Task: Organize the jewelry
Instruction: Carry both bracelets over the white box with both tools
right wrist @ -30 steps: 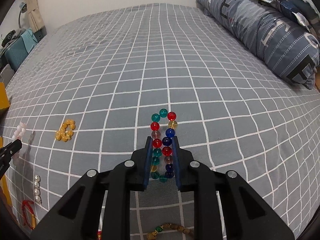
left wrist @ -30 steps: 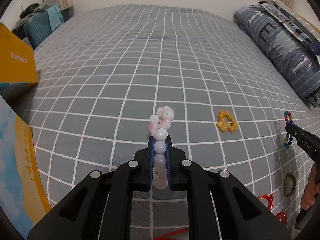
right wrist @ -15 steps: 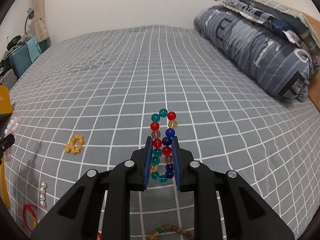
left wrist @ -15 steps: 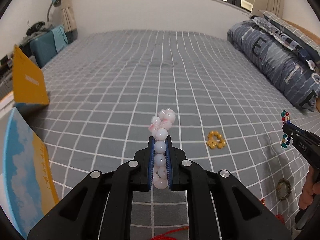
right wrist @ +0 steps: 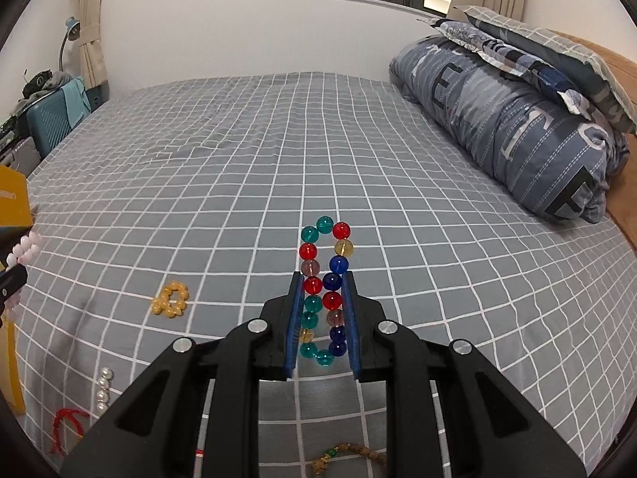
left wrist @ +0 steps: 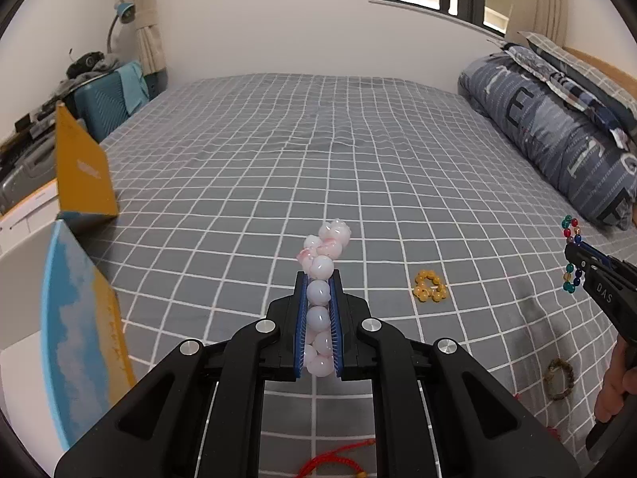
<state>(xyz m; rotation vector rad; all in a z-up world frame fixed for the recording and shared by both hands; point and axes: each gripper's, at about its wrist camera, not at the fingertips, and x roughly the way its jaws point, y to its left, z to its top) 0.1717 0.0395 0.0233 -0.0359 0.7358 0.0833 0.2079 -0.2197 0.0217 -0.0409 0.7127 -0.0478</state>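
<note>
My left gripper [left wrist: 318, 279] is shut on a pink-white bead bracelet [left wrist: 323, 247] and holds it above the grey checked bed. My right gripper [right wrist: 321, 279] is shut on a multicoloured glass bead bracelet [right wrist: 324, 267], also held above the bed. In the left wrist view the right gripper [left wrist: 577, 255] shows at the right edge with that bracelet [left wrist: 570, 239]. In the right wrist view the left gripper's pink bracelet [right wrist: 24, 249] shows at the left edge. A yellow bead bracelet [left wrist: 429, 287] [right wrist: 170, 299] lies on the bed between them.
An open box with a yellow lid [left wrist: 79, 167] and a blue-and-yellow flap [left wrist: 75, 338] stands at the left. On the bed lie a brown bead bracelet [left wrist: 560, 378] [right wrist: 350, 452], a red cord [left wrist: 338, 458] [right wrist: 65, 428] and a pearl string [right wrist: 104, 388]. A rolled blue duvet [right wrist: 509, 127] lies on the right.
Both grippers have risen and tilted up with their bracelets still held, so the wall and window have come into view. The left gripper has come nearer the box.
</note>
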